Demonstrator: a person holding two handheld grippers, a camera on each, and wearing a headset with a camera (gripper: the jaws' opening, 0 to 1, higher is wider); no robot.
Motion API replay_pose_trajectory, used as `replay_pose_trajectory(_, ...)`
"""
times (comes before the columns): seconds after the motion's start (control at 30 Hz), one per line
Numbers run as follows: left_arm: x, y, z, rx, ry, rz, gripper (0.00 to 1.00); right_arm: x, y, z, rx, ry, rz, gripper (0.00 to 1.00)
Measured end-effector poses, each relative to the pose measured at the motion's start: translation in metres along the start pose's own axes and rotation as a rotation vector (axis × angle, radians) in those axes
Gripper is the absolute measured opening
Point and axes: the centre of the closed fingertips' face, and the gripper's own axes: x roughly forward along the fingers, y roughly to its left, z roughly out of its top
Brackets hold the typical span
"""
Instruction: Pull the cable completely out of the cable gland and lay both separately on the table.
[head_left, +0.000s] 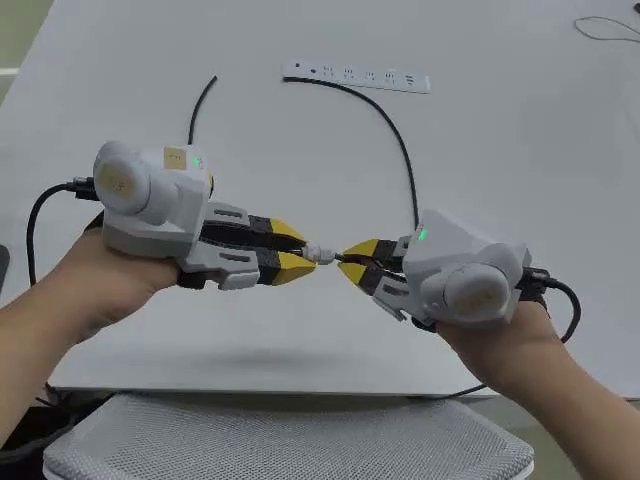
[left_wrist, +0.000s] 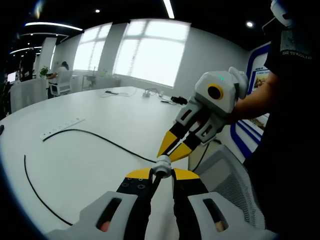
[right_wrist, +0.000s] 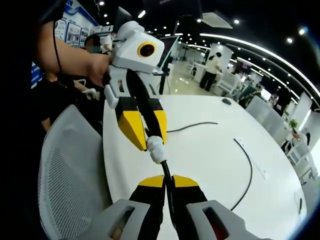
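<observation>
I have the small pale grey plastic cable gland (head_left: 322, 254) pinched between the yellow tips of the left gripper (head_left: 306, 252), jaws nearly together on its body. The right gripper (head_left: 350, 262) faces it tip to tip, jaws narrowed onto the thin black cable (head_left: 403, 155) just where it leaves the gland. Both tools are held in the air above the near edge of the white table (head_left: 480, 130). Beyond the right gripper the cable drops to the table and curves away toward the far edge, ending near the flat white power strip (head_left: 357, 77).

As I judge it, the cable is not yet out of the gland and the pull is only beginning.

What worries me from here:
- The cable is thin and smooth, so if the gland's seal bites harder than my right grip, it may slide through those jaws instead of out of the gland.
- The gland is held only at the fingertips, so an off-axis tug could twist it loose.
- A sudden release could throw both hands apart; this close to the near edge, a dropped gland would likely land on the grey mesh chair (head_left: 290, 440) below rather than on the table.
- The long tail on the table may drag and snag at the power strip
</observation>
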Motion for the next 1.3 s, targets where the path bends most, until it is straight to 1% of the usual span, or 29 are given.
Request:
replay_pose_trajectory(0.07, 0.000, 0.001, 0.000, 0.000, 0.000, 0.001, 0.15, 0.000, -0.002, -0.003, 0.001, 0.007, -0.009, 0.00)
replay_pose_trajectory(0.27, -0.002, 0.004, 0.002, -0.009, -0.010, 0.004, 0.15, 0.000, -0.010, -0.013, 0.052, 0.026, -0.037, 0.00)
replay_pose_trajectory(0.37, -0.002, 0.003, 0.002, -0.013, -0.011, 0.005, 0.15, 0.001, -0.012, -0.019, 0.063, 0.039, -0.044, 0.00)
replay_pose_trajectory(0.57, -0.001, 0.002, 0.003, -0.014, -0.015, 0.003, 0.15, 0.000, -0.019, -0.032, 0.139, 0.059, -0.072, 0.00)
replay_pose_trajectory(0.63, -0.001, 0.001, 0.003, -0.013, -0.017, 0.003, 0.15, 0.000, -0.021, -0.036, 0.153, 0.063, -0.081, 0.00)
replay_pose_trajectory(0.77, 0.000, 0.000, 0.004, -0.013, -0.020, 0.002, 0.15, -0.003, -0.022, -0.038, 0.218, 0.054, -0.083, 0.00)
replay_pose_trajectory(0.83, 0.000, 0.000, 0.004, -0.014, -0.020, 0.001, 0.15, -0.003, -0.022, -0.038, 0.224, 0.051, -0.081, 0.00)
replay_pose_trajectory(0.97, 0.000, -0.002, 0.004, -0.011, -0.019, -0.001, 0.15, -0.004, -0.019, -0.038, 0.210, 0.052, -0.078, 0.00)
replay_pose_trajectory(1.1, 0.000, -0.002, 0.004, -0.015, -0.018, -0.002, 0.15, -0.004, -0.019, -0.039, 0.216, 0.048, -0.077, 0.00)
replay_pose_trajectory(1.17, 0.000, -0.003, 0.004, -0.014, -0.020, -0.003, 0.15, -0.005, -0.018, -0.041, 0.219, 0.054, -0.076, 0.00)
replay_pose_trajectory(1.27, -0.001, -0.002, 0.005, -0.014, -0.022, -0.002, 0.15, -0.008, -0.016, -0.038, 0.203, 0.042, -0.061, 0.00)
replay_pose_trajectory(1.3, -0.002, -0.001, 0.005, -0.016, -0.023, -0.001, 0.15, -0.009, -0.015, -0.036, 0.182, 0.031, -0.057, 0.00)
